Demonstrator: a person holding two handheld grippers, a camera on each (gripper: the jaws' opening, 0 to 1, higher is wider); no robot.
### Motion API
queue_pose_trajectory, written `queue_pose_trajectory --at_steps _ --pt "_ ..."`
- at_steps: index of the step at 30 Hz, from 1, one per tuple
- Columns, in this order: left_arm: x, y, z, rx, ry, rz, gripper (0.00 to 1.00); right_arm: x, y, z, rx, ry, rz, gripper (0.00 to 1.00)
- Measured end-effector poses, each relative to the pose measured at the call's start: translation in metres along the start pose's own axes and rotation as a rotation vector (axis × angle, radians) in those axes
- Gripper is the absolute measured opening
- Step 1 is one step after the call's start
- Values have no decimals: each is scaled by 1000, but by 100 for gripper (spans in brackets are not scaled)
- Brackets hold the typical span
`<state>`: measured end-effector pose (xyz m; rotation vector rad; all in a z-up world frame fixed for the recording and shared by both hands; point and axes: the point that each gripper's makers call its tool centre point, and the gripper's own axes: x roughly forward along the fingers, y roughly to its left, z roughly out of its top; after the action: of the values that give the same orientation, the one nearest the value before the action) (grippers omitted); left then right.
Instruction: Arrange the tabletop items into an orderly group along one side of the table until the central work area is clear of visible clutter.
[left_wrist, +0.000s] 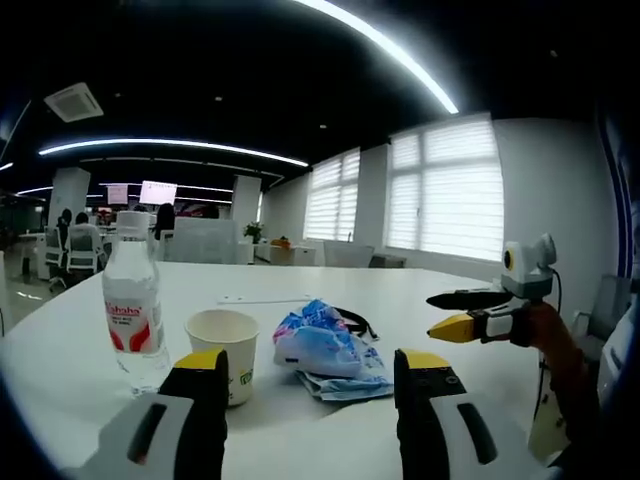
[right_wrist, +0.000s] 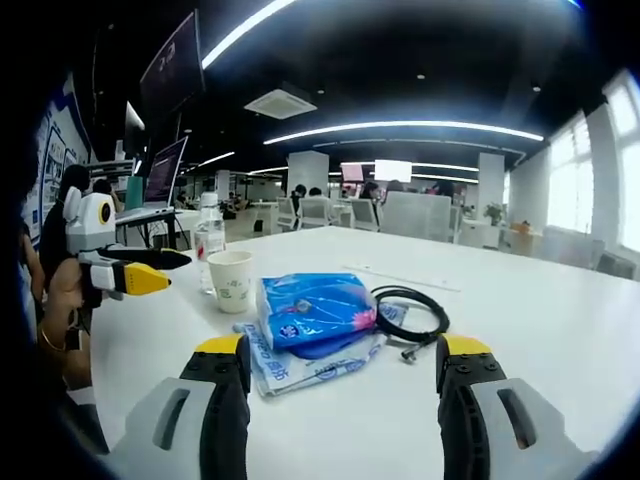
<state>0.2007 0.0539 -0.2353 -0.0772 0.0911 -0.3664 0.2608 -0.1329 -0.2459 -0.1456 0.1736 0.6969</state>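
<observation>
Barely started: bottle (left_wrist: 133, 307), cup (left_wrist: 224, 345), blue pack (right_wrist: 315, 312), cable (right_wrist: 410, 310) loose mid-frame on bench (right_wrist: 540, 320). Left gripper (left_wrist: 312, 375) and right gripper (right_wrist: 343, 360) spread, empty.

A clear plastic water bottle (left_wrist: 133, 305), a matt paper cup (left_wrist: 224, 347) and glossy blue plastic packets (right_wrist: 312, 312) are seen on a smooth white table (right_wrist: 520, 310).

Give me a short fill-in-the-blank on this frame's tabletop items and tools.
1. The paper cup stands between the blue packet and the water ____.
2. The coiled cable is ____ in colour.
3. Both the left tool and right tool have their jaws ____.

Missing words: bottle; black; open
</observation>
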Motion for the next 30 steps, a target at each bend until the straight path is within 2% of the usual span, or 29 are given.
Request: queue_pose_trajectory --at_steps 10,30 --pt "-1 -3 8 2 -12 -10 66 2 -5 0 -3 14 -7 73" --pt "-2 -6 7 -9 3 -25 67 12 -12 0 -48 48 -6 71"
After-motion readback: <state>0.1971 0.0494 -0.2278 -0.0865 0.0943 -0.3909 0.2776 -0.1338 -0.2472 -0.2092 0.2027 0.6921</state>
